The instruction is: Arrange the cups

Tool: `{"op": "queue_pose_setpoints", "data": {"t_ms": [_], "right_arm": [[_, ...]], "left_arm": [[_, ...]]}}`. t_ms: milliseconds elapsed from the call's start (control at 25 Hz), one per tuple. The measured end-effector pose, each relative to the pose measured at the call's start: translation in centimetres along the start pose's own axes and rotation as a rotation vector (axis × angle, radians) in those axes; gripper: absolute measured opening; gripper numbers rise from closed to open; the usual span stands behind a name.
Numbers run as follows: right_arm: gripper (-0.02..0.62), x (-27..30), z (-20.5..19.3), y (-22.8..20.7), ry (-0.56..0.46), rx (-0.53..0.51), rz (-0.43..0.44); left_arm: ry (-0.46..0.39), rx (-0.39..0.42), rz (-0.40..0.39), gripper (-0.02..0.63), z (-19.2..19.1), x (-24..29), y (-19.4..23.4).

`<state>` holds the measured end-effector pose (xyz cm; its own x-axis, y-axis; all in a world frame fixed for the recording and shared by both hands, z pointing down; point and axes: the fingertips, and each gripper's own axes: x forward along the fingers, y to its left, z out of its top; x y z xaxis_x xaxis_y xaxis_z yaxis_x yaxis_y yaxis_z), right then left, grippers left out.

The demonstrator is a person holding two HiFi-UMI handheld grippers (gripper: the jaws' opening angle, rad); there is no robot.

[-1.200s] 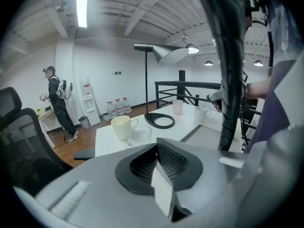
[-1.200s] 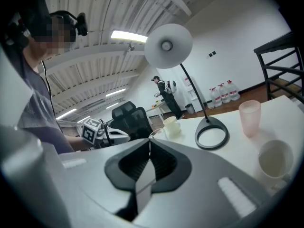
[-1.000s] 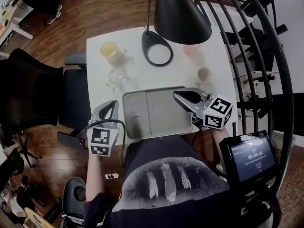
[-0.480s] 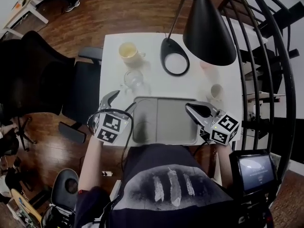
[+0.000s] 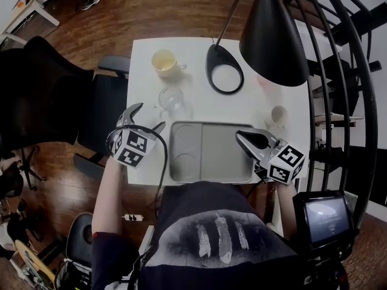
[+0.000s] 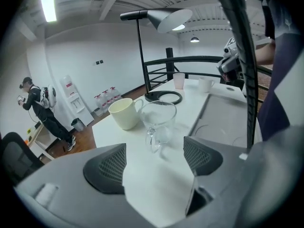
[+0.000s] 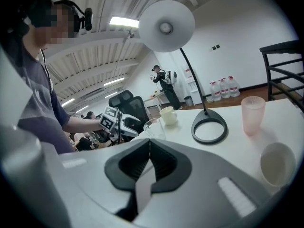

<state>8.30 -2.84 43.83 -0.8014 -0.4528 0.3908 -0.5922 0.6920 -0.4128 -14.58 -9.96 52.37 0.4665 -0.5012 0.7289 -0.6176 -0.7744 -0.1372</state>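
A clear glass mug (image 5: 172, 99) stands on the white table (image 5: 142, 71) just beyond the grey tray (image 5: 211, 153). Behind it is a cream mug (image 5: 164, 62). A small white cup (image 5: 277, 115) sits at the right, and a pink tumbler (image 5: 264, 80) is partly hidden by the lamp shade. My left gripper (image 5: 146, 117) hovers at the table's left edge, open, its jaws just having been opening, with nothing between them. The glass mug (image 6: 159, 122) stands just ahead of it, apart from the pads. My right gripper (image 5: 240, 136) is shut and empty over the tray's right end.
A black lamp's ring base (image 5: 224, 74) stands at the table's back and its shade (image 5: 273, 35) hangs over the right side. A black office chair (image 5: 54, 95) is left of the table, a black railing (image 5: 344, 89) at the right. A small screen (image 5: 325, 213) glows near right.
My left gripper has moved forward from the table's near corner toward the glass mug and its jaws have opened wide. The right gripper has stayed over the tray, shut.
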Motion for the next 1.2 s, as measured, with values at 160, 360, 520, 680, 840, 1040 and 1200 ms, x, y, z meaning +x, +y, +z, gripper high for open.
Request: {"op": "queue_pose_setpoints", "data": {"t_ms": [160,360,520,680,840,1040,1200], "right_arm": [[0.003,0.1,0.0,0.0,0.01,0.005,-0.005],[0.004,0.1,-0.1,0.0,0.015,0.012,-0.014],[0.005,0.0,-0.3,-0.2,0.019,0.017,-0.027],[0.005,-0.2,-0.5,-0.5,0.023,0.027,-0.038],[0.005,-0.2,-0.7,-0.6,0.029,0.035,-0.048],[0.005,-0.2,-0.8,-0.6,0.031,0.037,-0.053],[0.005,-0.2,-1.0,-0.6,0.033,0.037,-0.057]], "left_arm": [[0.007,0.069,-0.026,0.383,-0.3,1.0,1.3],[0.007,0.124,-0.072,0.371,0.2,2.7,1.7],[0.014,0.187,-0.083,0.313,0.9,3.4,1.9],[0.042,0.237,-0.1,0.304,0.7,4.5,2.1],[0.072,0.285,-0.121,0.275,0.1,5.3,2.1],[0.09,0.348,-0.116,0.199,0.2,5.3,2.1],[0.104,0.423,-0.104,0.138,0.3,5.5,2.1]]}}
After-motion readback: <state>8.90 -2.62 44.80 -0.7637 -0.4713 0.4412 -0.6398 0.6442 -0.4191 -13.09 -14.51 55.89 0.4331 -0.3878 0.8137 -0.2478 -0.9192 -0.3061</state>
